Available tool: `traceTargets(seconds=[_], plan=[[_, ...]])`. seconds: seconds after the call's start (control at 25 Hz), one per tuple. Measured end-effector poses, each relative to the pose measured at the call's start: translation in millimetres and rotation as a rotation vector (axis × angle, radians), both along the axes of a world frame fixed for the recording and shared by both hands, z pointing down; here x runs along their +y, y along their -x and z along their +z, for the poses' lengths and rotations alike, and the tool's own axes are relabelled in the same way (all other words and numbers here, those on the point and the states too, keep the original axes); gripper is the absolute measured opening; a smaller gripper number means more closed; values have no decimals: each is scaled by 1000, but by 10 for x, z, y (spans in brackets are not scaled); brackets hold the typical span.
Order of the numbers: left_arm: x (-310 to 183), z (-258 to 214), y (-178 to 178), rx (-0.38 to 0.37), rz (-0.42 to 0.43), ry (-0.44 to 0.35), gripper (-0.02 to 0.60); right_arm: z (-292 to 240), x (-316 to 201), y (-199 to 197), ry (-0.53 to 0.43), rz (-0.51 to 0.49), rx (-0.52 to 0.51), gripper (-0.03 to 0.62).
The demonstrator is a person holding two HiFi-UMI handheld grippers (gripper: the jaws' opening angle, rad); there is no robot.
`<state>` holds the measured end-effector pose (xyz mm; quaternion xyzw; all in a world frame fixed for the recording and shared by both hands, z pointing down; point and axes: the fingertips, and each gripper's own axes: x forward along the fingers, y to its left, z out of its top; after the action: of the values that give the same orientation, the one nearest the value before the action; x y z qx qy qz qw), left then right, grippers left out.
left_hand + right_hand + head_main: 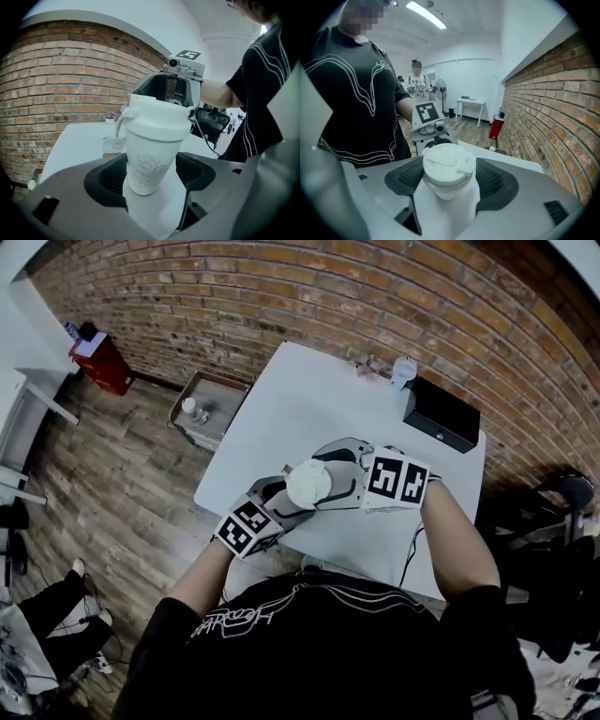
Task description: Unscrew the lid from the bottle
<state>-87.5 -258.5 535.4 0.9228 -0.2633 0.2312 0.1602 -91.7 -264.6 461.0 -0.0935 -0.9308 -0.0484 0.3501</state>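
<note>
A white bottle (149, 161) with a faint flower print stands upright on the white table (281, 409). Its wide white lid (308, 486) has a loop handle at the side. My left gripper (281, 500) comes from the lower left, and its black pads (108, 176) press the bottle's lower body on both sides. From the right, my right gripper (337, 480) reaches over the top. In the right gripper view the lid (448, 166) sits between the pads (494, 180), which touch its rim. Each gripper shows in the other's view: the right gripper (180, 89) behind the bottle, the left gripper (427, 126) beyond the lid.
A black box (441, 414) and a small white cup (403, 371) stand at the table's far right corner. A small clear bottle (112, 145) is behind the white one. A low tray table (202, 409) and a red box (101, 362) stand on the floor left. A person (416, 82) stands far back.
</note>
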Motion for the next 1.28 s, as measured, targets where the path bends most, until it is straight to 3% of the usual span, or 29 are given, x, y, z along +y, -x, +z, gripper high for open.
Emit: traceTargets(seconds=[0.28,0.56,0.64,0.92,1.28], plan=[[8,-3,8,-5,7,5,345,-2,-12,5,40,62,-16,352],[13,10,2,-8,17,14,345,-104,42,2,128,308,-190,441],[2,18,2,-8,14,10,345,-131,30,27,112,391,-234,445],[3,18,1,0,15,8,345,-81,-15,26,75,698,-294,443],[-1,15,2,10,19,9,345,-20,-81,28,8,846,-303,379]])
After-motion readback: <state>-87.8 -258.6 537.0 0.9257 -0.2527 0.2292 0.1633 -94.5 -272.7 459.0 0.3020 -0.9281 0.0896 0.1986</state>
